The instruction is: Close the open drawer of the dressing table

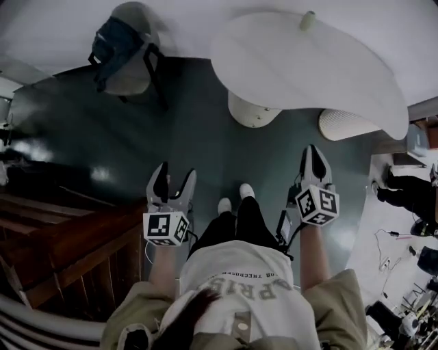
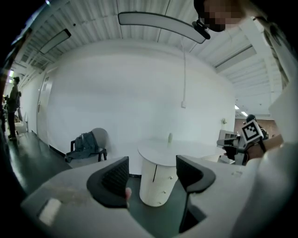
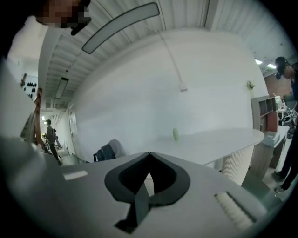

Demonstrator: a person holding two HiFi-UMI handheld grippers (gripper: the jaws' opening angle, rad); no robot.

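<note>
Both grippers are held up in the air in front of the person, pointing roughly level toward a white wall. My left gripper point(image 1: 174, 179) point(image 2: 151, 176) is open with nothing between its fingers. My right gripper point(image 1: 313, 156) point(image 3: 149, 155) is shut and holds nothing; its marker cube point(image 2: 251, 132) shows at the right of the left gripper view. Dark brown wooden furniture point(image 1: 65, 239) stands at the lower left of the head view, beside the left arm. No open drawer is plain in any view. Ahead is a white table point(image 1: 301, 61) on a round white pedestal with small knobs point(image 2: 158, 183).
A small pale green bottle point(image 1: 308, 20) point(image 3: 175, 134) stands on the white table. A grey chair with a dark jacket point(image 1: 123, 51) point(image 2: 88, 145) is by the wall at the left. A ribbed white pedestal point(image 1: 345, 124) holds up the table's right end. People stand far left point(image 2: 14, 107) and right point(image 1: 404, 188).
</note>
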